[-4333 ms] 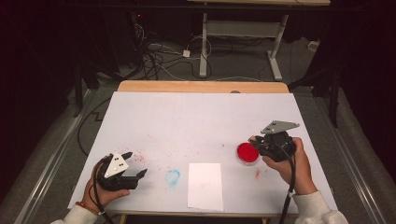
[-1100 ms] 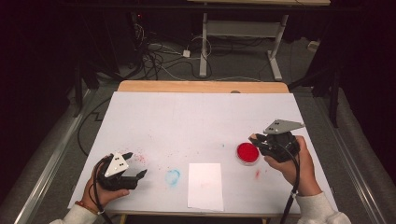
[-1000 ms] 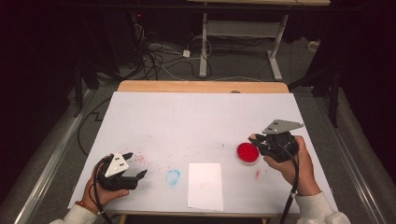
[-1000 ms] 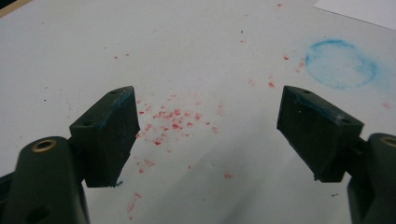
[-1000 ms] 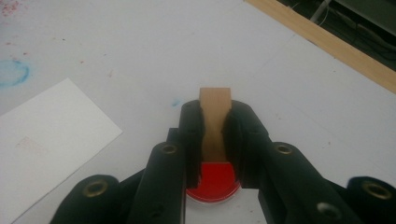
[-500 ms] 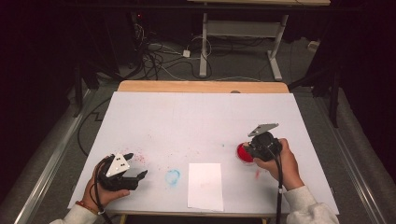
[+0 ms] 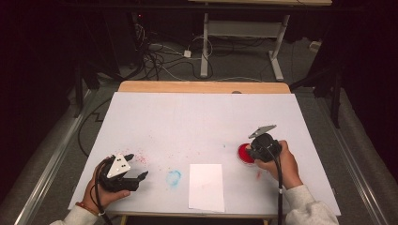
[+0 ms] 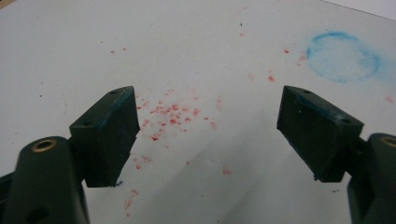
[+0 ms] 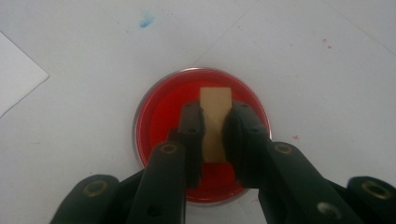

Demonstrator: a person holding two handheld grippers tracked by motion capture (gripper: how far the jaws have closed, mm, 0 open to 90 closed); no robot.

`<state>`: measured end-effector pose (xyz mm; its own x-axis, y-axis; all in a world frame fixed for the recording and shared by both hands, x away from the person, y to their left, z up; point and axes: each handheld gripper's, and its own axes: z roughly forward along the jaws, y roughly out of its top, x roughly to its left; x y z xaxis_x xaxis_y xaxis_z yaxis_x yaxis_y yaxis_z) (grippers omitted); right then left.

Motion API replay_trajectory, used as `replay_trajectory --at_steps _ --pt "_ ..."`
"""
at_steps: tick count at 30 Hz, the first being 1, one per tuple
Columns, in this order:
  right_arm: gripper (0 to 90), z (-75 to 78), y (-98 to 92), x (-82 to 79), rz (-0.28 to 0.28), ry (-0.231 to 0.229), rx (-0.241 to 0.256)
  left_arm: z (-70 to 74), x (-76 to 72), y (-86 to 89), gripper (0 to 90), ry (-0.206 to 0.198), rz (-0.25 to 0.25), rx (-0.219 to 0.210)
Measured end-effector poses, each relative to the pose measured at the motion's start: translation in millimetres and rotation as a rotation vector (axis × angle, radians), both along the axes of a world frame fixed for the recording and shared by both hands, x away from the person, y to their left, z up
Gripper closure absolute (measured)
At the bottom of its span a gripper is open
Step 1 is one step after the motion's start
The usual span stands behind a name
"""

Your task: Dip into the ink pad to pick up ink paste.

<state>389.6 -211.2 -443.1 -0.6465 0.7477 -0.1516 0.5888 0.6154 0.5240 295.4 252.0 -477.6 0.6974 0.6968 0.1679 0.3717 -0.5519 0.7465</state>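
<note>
Right hand-held gripper point(image 7: 256, 151) tips down over the red dish point(image 7: 244, 153); white paper sheet point(image 7: 206, 187) lies nearby

1. The left black two-jaw claw point(image 7: 136, 177) sits low at the near left of the white tabletop point(image 7: 197, 122), gripped by the person's left hand point(image 7: 101, 190), whose forearm comes in from the bottom edge.
2. In the left gripper view its jaws stand wide apart with nothing between them, and blue smears show on the pads point(image 8: 114, 135).
3. The right black two-jaw claw point(image 7: 248, 152) is held by the right hand point(image 7: 279, 164), in a pale grey sleeve, at the near right, pointing left and down.
4. In the right gripper view its jaws are closed onto a thin tan flat strip point(image 9: 215, 121).
</note>
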Motion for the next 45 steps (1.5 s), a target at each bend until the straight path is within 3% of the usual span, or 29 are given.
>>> replay_trajectory --at_steps 17,26,34,45 --pt "76.5 -3.7 -4.5 -1.6 -0.009 -0.011 0.037 0.1 -0.3 -1.4 20.1 0.000 0.004 0.003" --pt "76.5 -5.3 -3.0 -4.7 -0.004 -0.038 0.022 0.7 -0.7 -1.0 20.2 -0.004 0.006 0.004" --pt "76.5 -5.3 -3.5 -4.4 -0.002 -0.034 0.024 0.6 -1.2 0.5 20.4 -0.005 0.007 0.003" --pt "76.5 -4.1 -8.5 -4.2 -0.018 -0.034 0.074 -0.2 1.0 0.7 21.2 0.000 0.010 0.007"
